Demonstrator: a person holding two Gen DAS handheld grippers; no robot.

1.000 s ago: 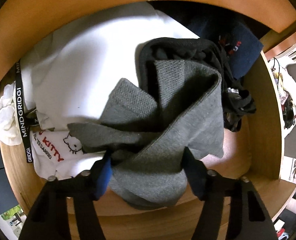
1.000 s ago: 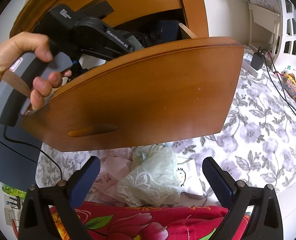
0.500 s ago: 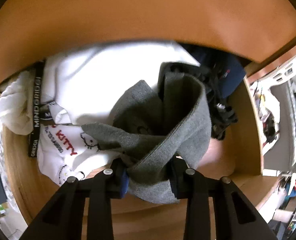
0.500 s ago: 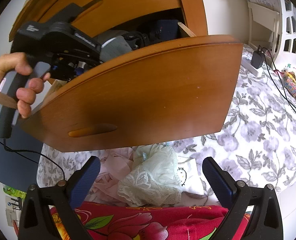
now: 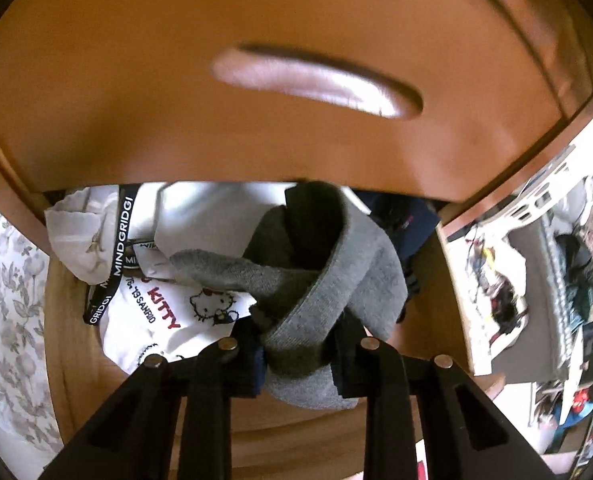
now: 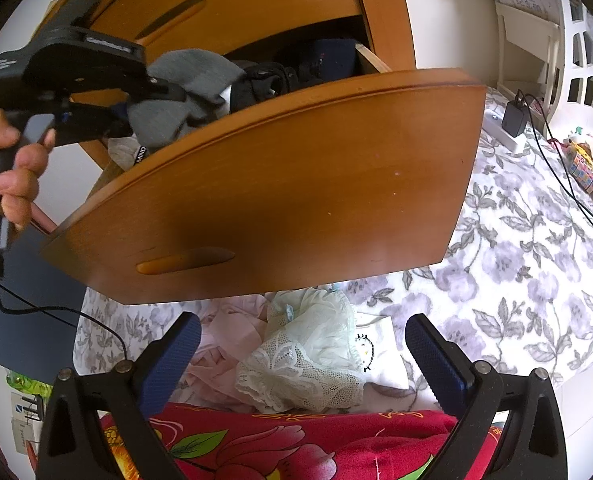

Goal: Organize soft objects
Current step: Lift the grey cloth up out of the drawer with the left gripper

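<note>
your left gripper [image 5: 298,354] has its jaws closing on a bunched grey sock [image 5: 316,296], the knit pinched between the two fingers and raised above the open wooden drawer [image 6: 280,184]. in the right wrist view, your left hand [image 6: 14,168] grips the tool's handle at the left end of the drawer, and the sock hangs from the fingers just above the drawer's contents. below the sock, inside the drawer, lie a white cloth with a cartoon cat print [image 5: 168,320], a black strap with white lettering [image 5: 116,256], a crumpled white cloth [image 5: 82,240] at the left corner and a dark navy garment [image 5: 412,224] toward the right. your right gripper [image 6: 302,354] stands wide open with nothing between its blue pads [image 6: 172,356]; it hangs over a pale lace garment [image 6: 308,356] that lies on pink cloth [image 6: 224,340] on the floral bedspread [image 6: 516,272], with a red flowered blanket [image 6: 296,448] nearest the camera.
</note>
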